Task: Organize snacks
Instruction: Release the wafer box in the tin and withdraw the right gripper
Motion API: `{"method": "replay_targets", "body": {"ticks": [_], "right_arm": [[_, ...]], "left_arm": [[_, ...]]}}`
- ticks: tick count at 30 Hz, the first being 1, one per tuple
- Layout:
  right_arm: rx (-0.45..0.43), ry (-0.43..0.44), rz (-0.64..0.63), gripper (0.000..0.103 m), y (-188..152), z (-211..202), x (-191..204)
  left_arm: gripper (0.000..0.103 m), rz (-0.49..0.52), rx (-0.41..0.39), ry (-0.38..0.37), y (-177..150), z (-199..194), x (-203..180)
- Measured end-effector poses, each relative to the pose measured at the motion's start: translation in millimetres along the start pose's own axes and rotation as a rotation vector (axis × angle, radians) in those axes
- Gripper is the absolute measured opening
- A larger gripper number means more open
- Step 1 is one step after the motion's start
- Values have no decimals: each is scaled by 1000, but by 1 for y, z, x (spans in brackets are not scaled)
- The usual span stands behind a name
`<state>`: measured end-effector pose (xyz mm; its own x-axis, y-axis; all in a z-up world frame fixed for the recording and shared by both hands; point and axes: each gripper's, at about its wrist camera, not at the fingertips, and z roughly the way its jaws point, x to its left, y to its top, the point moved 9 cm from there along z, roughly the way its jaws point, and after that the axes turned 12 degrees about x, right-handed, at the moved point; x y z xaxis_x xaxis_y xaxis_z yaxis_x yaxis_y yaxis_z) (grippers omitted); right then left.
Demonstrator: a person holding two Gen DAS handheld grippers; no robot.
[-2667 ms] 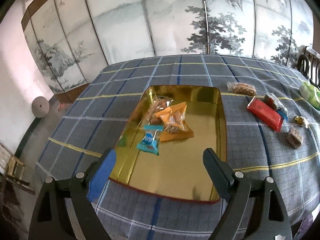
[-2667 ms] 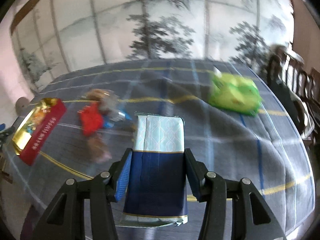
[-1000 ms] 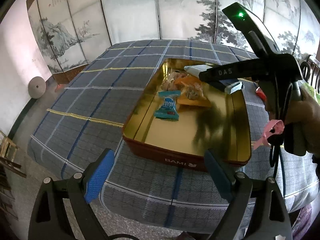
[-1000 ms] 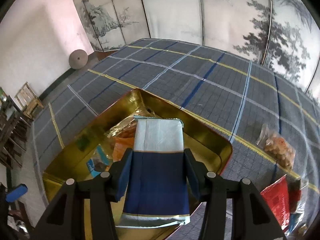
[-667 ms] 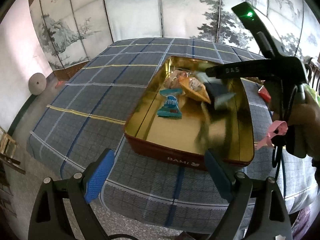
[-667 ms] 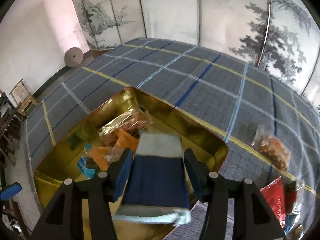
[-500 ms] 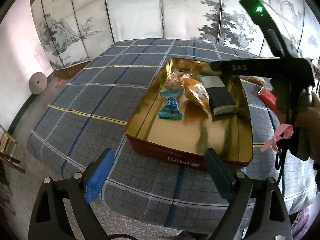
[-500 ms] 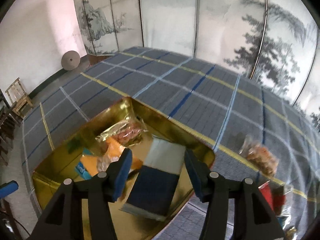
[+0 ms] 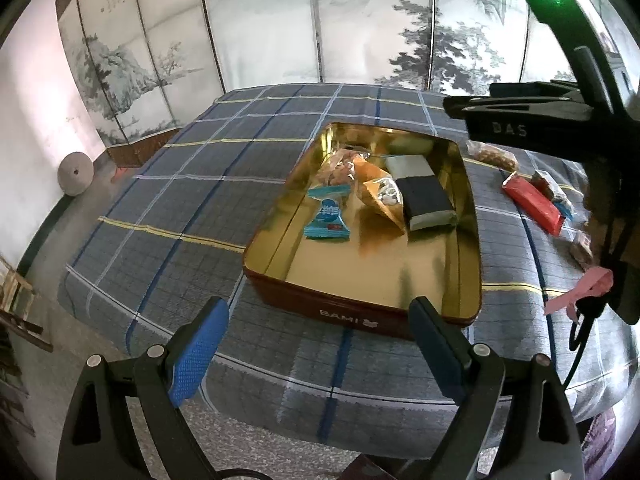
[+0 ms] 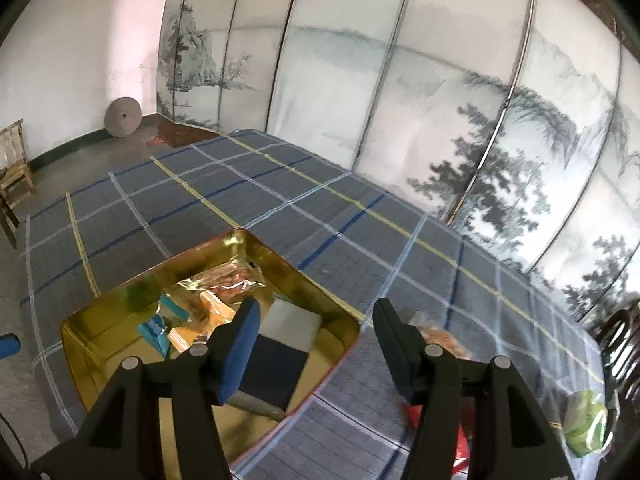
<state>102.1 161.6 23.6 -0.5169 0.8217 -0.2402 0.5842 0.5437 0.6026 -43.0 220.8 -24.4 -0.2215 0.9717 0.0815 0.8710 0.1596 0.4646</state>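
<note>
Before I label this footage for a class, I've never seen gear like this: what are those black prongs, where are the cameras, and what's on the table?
The prongs are handheld grippers, one per hand, each with a wide-angle camera looking along its fingers. The left gripper and right gripper are both open and hold nothing. The left view also shows the right tool's black body from the side. On the plaid tablecloth sits a gold tin holding a dark blue and white packet, an orange packet, a blue candy and a clear snack bag. Outside the tin lie a red packet and other small snacks; the right view shows a green bag.
</note>
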Motion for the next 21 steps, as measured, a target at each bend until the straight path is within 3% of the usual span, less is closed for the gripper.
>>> {"method": "replay_targets", "body": {"ticks": [21], "right_arm": [[-71, -178, 92, 65, -28, -55, -66]], "left_arm": [[89, 84, 11, 12, -1, -11, -46]]}}
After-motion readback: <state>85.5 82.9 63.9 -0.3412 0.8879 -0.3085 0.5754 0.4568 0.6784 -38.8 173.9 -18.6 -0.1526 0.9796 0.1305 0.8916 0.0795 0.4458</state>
